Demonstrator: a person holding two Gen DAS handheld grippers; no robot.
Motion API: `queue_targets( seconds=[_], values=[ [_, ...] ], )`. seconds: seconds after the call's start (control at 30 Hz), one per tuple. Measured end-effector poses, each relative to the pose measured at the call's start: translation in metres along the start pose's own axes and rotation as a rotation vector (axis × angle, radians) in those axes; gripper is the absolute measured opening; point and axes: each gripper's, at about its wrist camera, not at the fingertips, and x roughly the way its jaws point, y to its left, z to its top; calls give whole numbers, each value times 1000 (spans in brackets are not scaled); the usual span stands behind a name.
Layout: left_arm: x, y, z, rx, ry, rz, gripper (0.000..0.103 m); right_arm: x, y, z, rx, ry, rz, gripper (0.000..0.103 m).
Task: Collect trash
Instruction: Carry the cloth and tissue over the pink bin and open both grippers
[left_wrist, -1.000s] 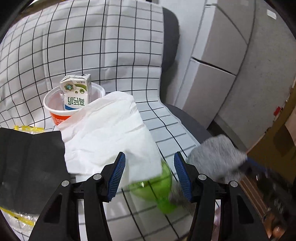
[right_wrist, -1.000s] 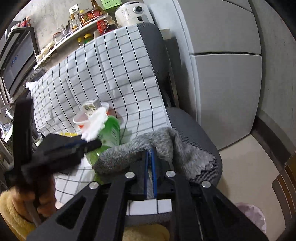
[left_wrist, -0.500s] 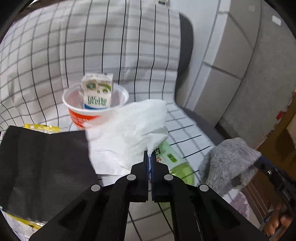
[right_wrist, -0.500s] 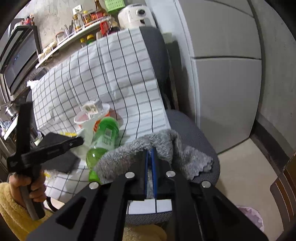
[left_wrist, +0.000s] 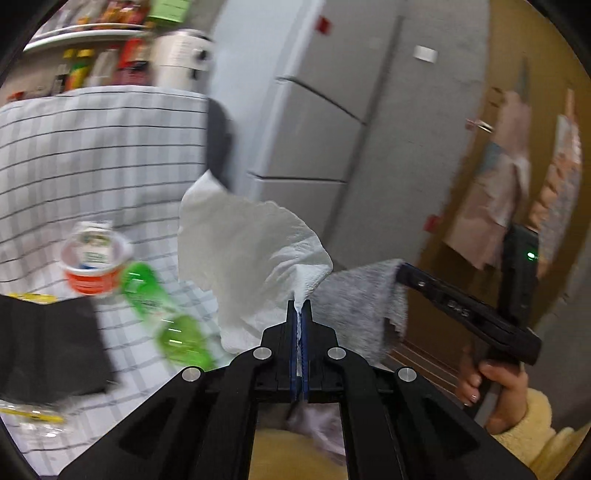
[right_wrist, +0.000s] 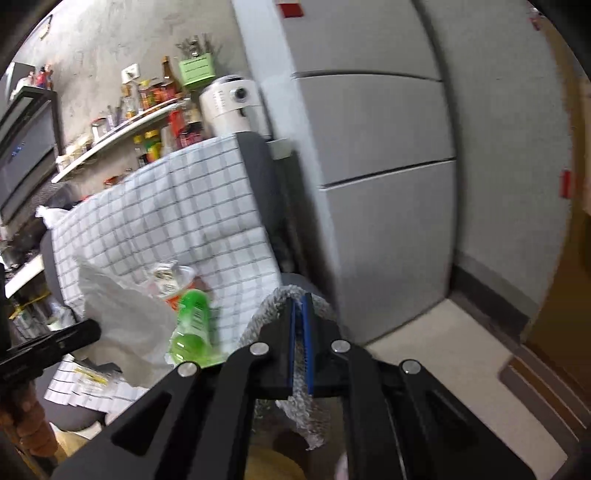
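the white paper towel (left_wrist: 255, 251) hangs in the air above the chair seat, one corner pinched in the left claw (left_wrist: 300, 314), whose jaws are closed tight on it; the loose sheet billows up and leftward, its far edge reaching toward the chair's dark backrest (left_wrist: 218, 144). just right of it the grey fuzzy cloth (left_wrist: 358, 295) droops from the right claw (right_wrist: 300, 306), which is clamped on a fold of it, the cloth's ragged lower edge hanging free beside the towel. below and left, on the checked cover (left_wrist: 92, 162) over the seat, lie a green plastic bottle (left_wrist: 159, 302) on its side, an orange-and-white cup (left_wrist: 94, 266) with a small carton standing in it, touching the bottle's end, a black flat item (left_wrist: 48, 347) at the left edge and a yellow wrapper (left_wrist: 33, 415) near the bottom left. right of the chair stands a grey refrigerator (right_wrist: 376, 166) close by; beyond it, open pale floor (right_wrist: 443, 362) runs to a wooden door edge. a hand (left_wrist: 487, 391) in a yellow sleeve grips the right tool's handle.
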Motion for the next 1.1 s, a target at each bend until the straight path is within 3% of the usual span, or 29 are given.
queue_targets(
  seconds=[0.23,0.53,0.6,0.67,0.73,0.87,1.1],
  values=[
    [33,-49,-22,56,75,-124,1,-38,-37,-30,4,48,-184,5],
    [65,-74,-46,70,170,-153,2,-19,-86,-85,108,207,-242,5],
    [70,-75,-52,71,192,-151,2,-6,-95,-98,123,254,-265,9],
    [75,-76,-54,75,207,-148,2,3,-101,-108,151,294,-266,27],
    [79,-77,-56,83,220,-147,2,7,-104,-114,171,311,-262,33],
    [84,-79,-58,91,234,-149,2,4,-104,-113,182,287,-268,33],
    [104,-103,-73,143,304,-214,2,-25,-113,-94,223,156,-272,33]
  ],
)
